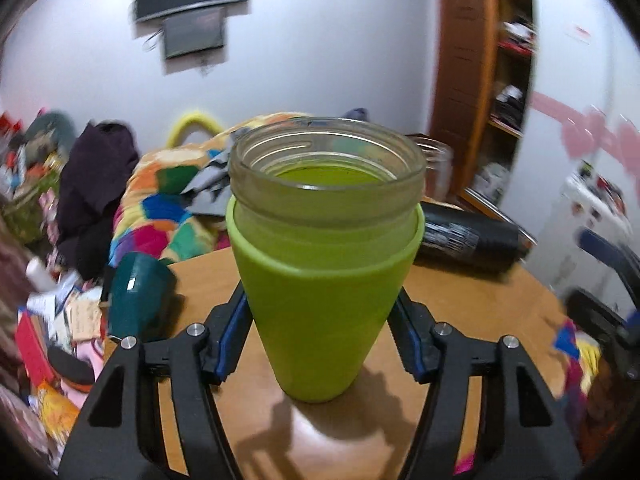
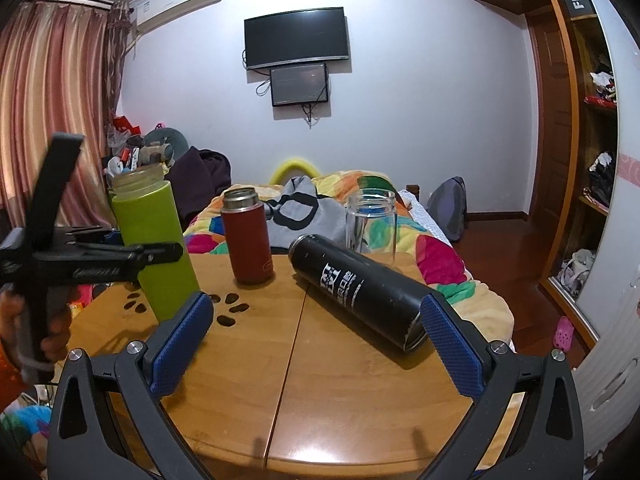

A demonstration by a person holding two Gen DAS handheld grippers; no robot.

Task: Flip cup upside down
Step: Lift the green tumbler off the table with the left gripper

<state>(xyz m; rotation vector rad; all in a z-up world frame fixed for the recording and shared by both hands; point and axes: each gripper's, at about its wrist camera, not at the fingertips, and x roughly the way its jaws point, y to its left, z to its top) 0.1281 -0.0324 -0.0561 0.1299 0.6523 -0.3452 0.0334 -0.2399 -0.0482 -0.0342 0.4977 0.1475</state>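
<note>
Counted on the round wooden table [image 2: 248,364]: five drink vessels across the two views. One green-sleeved glass cup [image 1: 326,256] with a clear threaded neck, mouth up, base apparently just clear of the table near its left edge and leaning slightly. One dark red steel-rimmed flask [image 2: 247,236], upright, behind centre. One black cylindrical bottle with white lettering [image 2: 356,290], lying on its side, right of centre. One clear glass jar [image 2: 371,222], upright at the far edge behind the black bottle. One teal cup [image 1: 136,292], tipped over at the left edge, seen only from the left wrist view.

Left gripper [image 1: 322,344]: both blue-padded jaws press against the green sleeve at about mid-height, one on each side, closed firmly on the cup. From the right wrist view this same gripper [image 2: 120,258] reaches in level from the left, with the person's hand [image 2: 52,328] wrapped on its handle low at the frame edge.

Right gripper [image 2: 316,344]: held low over the near table edge, pointing across the table, jaws spread wide and holding nothing. Its right pad [image 2: 452,344] sits just beside the near end of the black bottle; contact cannot be determined.
</note>
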